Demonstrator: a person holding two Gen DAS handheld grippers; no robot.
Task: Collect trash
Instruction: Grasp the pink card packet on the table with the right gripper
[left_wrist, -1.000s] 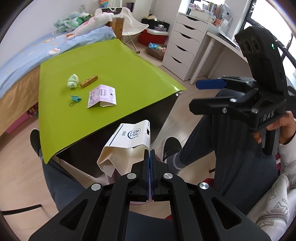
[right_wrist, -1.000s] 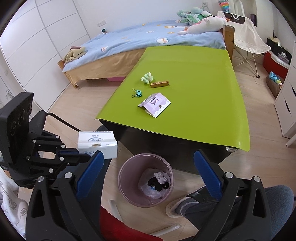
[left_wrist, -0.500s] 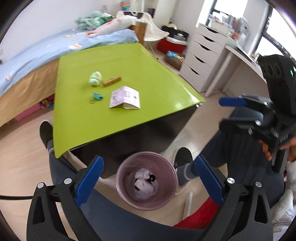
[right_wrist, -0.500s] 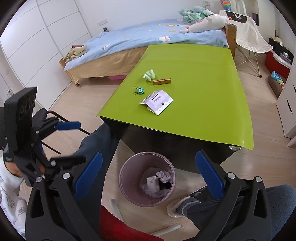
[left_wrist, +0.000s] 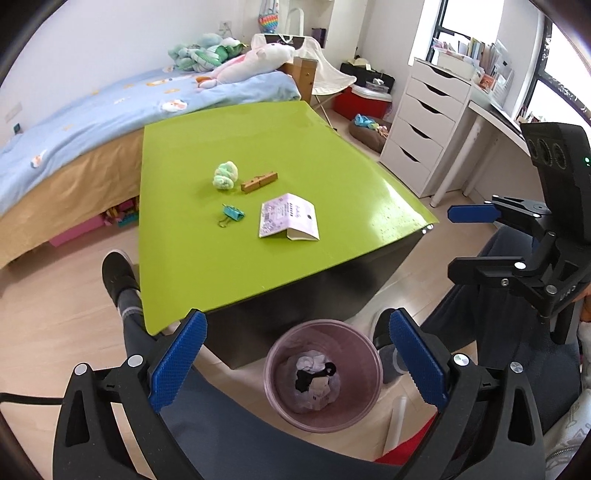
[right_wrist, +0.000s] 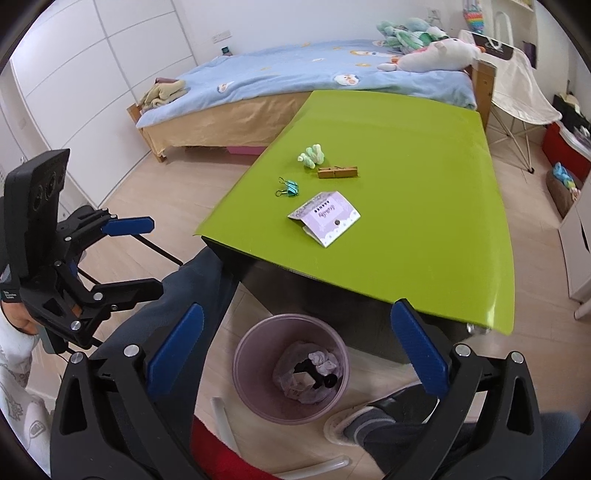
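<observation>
the pink bin (left_wrist: 323, 374) sits on the floor at 6 o'clock of the green table (left_wrist: 295, 155), so we hold both grippers, left (left_wrist: 295, 360) and right (right_wrist: 297, 350), over it, jaws apart and empty; the purple packet (left_wrist: 289, 220) waits at 12 o'clock.

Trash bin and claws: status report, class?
Left claw open, empty. Right claw open, empty. Trash bin holds scraps. Purple packet on table, path clear.

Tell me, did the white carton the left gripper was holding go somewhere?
Yes. It has left the left gripper, whose jaws now stand wide open and empty above the pink bin beside the green table.
</observation>
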